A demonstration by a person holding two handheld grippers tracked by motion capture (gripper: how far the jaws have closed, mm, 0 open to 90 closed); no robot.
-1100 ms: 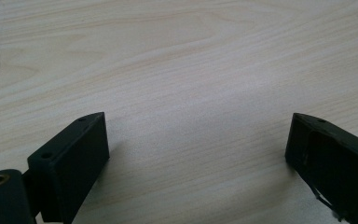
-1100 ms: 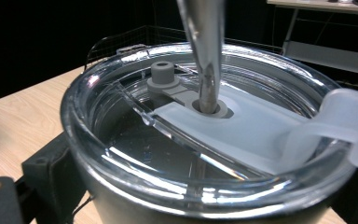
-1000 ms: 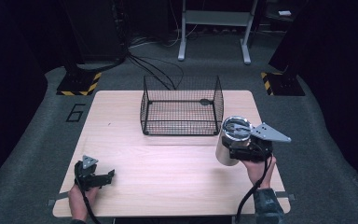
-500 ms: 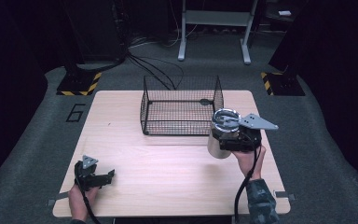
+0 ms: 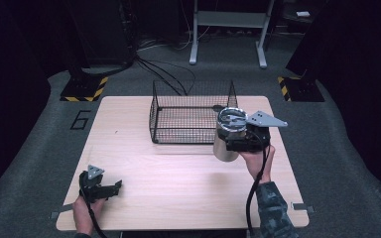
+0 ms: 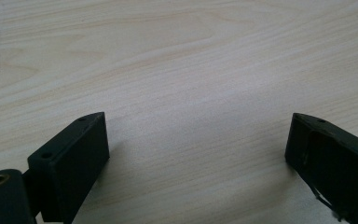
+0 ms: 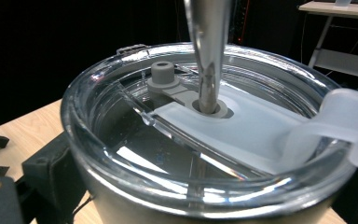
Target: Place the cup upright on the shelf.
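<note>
A painted grey "6" (image 5: 81,119) is showing on the carpet beside the pale wooden table (image 5: 178,173). The right gripper (image 5: 238,139) is clamping a shiny steel tumbler with a clear plastic lid (image 5: 226,141) just beside the black wire basket (image 5: 191,113). The left gripper (image 5: 110,187) is resting spread open on the table's near left.

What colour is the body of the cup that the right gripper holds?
Silvery, bare metal; the cup shows it best in the high view, held by the right gripper.

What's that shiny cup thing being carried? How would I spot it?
Find the pale wooden table, then the black wire basket at its far side. Just right of the basket, the right claw grips a steel tumbler: the one shiny thing, with a clear lid and metal straw.
</note>
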